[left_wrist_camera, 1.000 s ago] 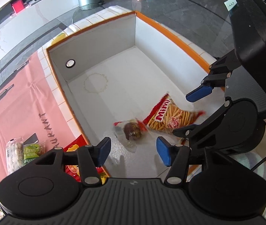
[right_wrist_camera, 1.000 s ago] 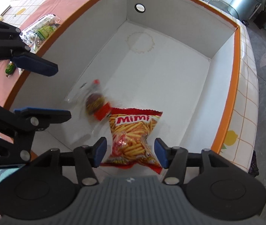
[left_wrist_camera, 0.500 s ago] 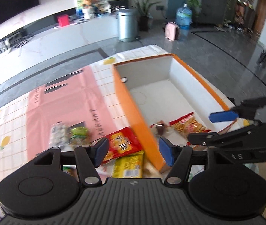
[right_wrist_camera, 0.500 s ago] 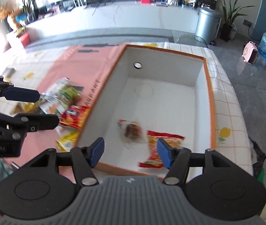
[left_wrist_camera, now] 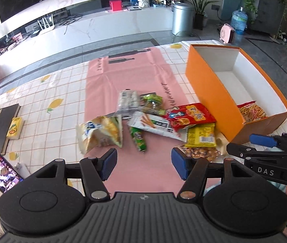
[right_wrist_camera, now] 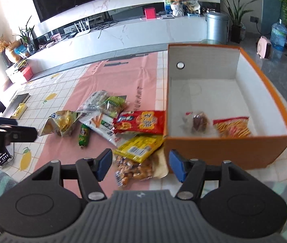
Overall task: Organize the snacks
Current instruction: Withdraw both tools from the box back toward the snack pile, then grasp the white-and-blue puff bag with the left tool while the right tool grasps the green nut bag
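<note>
While both grippers' blue-padded fingers [left_wrist_camera: 109, 163] [right_wrist_camera: 177, 165] stay spread, crinkly foil snack packets [right_wrist_camera: 139, 122] lie beside a rigid orange cardboard box [right_wrist_camera: 224, 148].

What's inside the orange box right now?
The orange box holds two items on its white floor near the front wall: a clear-wrapped brown snack and a red Mimi stick-snack bag. The front wall hides the floor strip directly behind it.
</note>
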`<action>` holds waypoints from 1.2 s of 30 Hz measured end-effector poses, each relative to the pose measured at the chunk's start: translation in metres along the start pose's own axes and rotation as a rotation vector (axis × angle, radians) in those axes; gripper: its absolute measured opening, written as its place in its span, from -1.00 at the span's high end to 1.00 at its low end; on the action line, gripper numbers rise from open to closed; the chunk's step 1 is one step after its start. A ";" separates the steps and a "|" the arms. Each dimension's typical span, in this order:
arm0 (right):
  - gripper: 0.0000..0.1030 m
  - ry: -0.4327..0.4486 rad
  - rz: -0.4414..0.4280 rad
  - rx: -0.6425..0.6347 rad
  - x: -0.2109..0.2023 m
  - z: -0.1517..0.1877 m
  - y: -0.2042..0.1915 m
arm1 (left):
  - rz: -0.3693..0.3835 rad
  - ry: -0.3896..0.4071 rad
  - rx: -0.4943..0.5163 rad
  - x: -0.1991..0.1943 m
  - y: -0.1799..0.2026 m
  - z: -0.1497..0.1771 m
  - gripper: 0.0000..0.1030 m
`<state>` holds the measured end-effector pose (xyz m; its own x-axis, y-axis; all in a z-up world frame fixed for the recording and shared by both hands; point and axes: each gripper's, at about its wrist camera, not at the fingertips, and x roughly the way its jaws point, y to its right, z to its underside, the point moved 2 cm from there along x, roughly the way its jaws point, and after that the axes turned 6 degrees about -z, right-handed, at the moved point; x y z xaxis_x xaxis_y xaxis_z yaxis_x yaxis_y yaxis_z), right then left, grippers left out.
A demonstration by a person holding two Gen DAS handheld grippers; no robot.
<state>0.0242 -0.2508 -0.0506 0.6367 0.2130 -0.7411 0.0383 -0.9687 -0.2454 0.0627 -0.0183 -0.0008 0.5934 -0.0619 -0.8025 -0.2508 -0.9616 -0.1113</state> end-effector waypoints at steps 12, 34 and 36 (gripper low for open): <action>-0.14 -0.030 0.025 -0.016 0.039 0.021 -0.014 | 0.093 0.021 -0.050 0.016 -0.028 0.018 -0.40; -0.03 -0.101 -0.028 -0.288 0.123 -0.027 -0.064 | -0.016 -0.048 -0.233 0.106 -0.095 -0.012 -0.52; -0.01 -0.098 -0.028 -0.324 0.133 -0.035 -0.068 | -0.013 -0.045 -0.257 0.115 -0.100 -0.013 -0.53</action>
<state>0.1333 -0.1610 -0.1103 0.5556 0.2357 -0.7973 0.3072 -0.9493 -0.0666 0.1657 0.0672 -0.0740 0.5593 -0.0429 -0.8278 -0.0375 -0.9989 0.0264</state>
